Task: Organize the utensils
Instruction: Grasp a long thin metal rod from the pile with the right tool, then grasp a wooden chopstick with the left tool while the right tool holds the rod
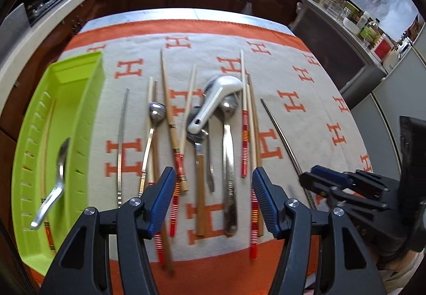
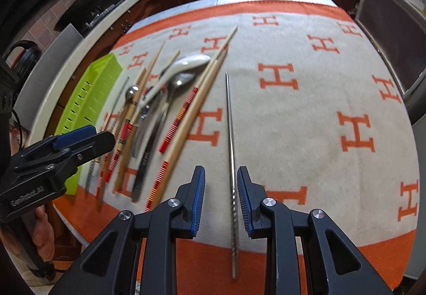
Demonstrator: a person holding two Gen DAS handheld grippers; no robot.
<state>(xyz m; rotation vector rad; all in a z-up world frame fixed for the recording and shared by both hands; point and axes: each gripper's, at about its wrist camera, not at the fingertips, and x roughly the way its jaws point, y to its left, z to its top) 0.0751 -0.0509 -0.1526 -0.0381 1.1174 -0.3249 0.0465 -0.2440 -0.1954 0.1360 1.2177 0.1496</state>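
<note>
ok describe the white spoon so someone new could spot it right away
Start at the green tray on the cloth's left, then move right into the utensil pile. The white spoon lies tilted on top of metal spoons; it is the only white, thick-handled piece there.

Both wrist views look forward and down, close over the near table edge. Left view sits further left. Shared: the white spoon [image 1: 213,103] [image 2: 183,66] and patterned cloth [image 1: 306,98] [image 2: 306,114].

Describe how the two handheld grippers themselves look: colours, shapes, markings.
Both are matte black plastic. The left gripper and right gripper each have two angular fingers with triangular cut-outs, silver round pivot bolts, and ribbed blue pads on the inner faces. Seen from the right wrist, the left gripper's body bears pale lettering, too blurred to read surely. A bare hand grips its handle; no sleeve shows.
</note>
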